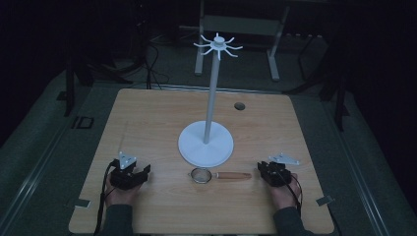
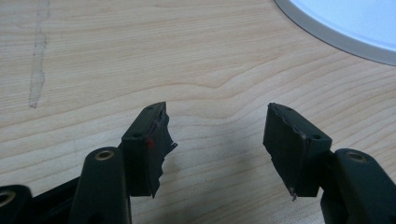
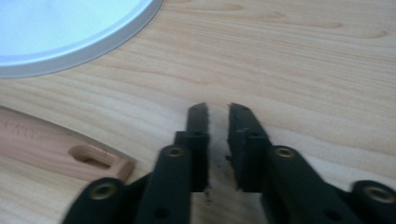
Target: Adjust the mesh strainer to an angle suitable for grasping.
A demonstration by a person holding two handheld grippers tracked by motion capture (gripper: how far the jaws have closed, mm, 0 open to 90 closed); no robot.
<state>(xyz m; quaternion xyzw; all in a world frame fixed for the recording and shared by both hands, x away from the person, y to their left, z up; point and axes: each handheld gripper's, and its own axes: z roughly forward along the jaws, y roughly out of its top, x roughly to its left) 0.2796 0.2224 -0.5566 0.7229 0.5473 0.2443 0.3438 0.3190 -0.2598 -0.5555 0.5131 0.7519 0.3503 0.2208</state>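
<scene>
Strainer [image 1: 199,175] with a wooden handle [image 1: 235,175] lies flat on the table [image 1: 147,123], between the two grippers, handle end toward the right gripper [image 1: 272,172]. In the right gripper view that handle [image 3: 56,147] sits just left of the jaws, outside the narrow gap between them; nothing is gripped. The left gripper [image 1: 132,173] rests well apart, jaws spread wide over bare wood. Farther back stands the white stand [image 1: 206,142].

White stand [image 1: 205,142], pale wood-grain table [image 1: 147,123], light-brown strainer handle [image 1: 235,175], black claws.
</scene>
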